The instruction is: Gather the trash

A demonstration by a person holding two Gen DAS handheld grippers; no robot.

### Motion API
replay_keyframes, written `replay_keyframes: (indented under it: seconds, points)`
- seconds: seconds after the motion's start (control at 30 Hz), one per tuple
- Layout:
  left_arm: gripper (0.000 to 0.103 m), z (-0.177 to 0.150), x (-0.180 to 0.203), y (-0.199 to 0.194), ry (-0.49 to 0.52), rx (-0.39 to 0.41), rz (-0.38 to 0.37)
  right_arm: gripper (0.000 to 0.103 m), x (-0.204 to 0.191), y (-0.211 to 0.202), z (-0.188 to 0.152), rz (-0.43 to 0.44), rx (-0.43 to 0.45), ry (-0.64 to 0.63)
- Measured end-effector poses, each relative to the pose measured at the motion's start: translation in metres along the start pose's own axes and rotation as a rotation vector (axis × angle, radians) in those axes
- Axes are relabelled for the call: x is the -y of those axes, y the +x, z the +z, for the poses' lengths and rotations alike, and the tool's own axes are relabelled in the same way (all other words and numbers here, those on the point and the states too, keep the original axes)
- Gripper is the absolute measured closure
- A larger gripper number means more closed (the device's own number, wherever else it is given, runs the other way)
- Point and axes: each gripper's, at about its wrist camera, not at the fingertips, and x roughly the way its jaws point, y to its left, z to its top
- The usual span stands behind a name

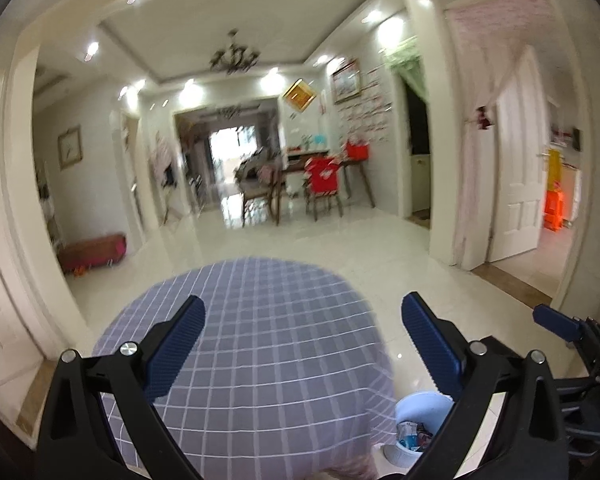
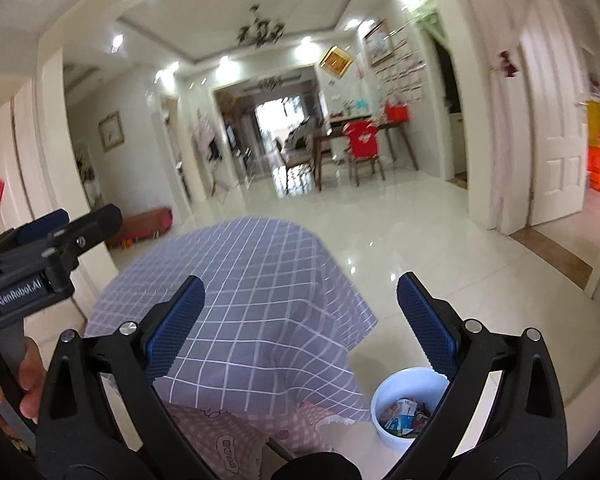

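Here both grippers are held above a small table covered with a grey-blue checked cloth (image 1: 260, 340), and both look forward into a long, bright room. The left gripper (image 1: 302, 344) has its two blue fingers spread wide apart, with nothing between them; only the cloth shows in the gap. The right gripper (image 2: 300, 322) is the same: its fingers stand far from each other and hold nothing.

The trash is already in a small white bin (image 2: 406, 410) that stands on the shiny tiled floor (image 2: 420, 240), just beside the table on its right side. Inside the bin lie crumpled packets (image 2: 404, 416), one with blue and white print; what they are exactly I cannot tell. In the left wrist view the same bin (image 1: 418, 408) appears at the bottom, partly hidden behind the right finger of the left gripper. The top of the table shows no loose item on the cloth.

Under the checked cloth hangs a second, pink cloth (image 2: 228, 436) with small drawings. At the left edge of the right wrist view, a hand (image 2: 16, 384) holds the handle of the left gripper. Far behind, a dining table (image 1: 300, 164) and a chair with a red cover (image 1: 323, 178) stand near the wall.
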Motion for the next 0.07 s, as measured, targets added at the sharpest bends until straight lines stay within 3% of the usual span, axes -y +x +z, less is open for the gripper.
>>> replay_keyframes:
  seconds: [0.07]
  points:
    - [0.006, -0.003, -0.021, 0.02, -0.025, -0.035, 0.031, 0.008, -0.031, 0.033, 0.001, 0.027, -0.056, -0.048]
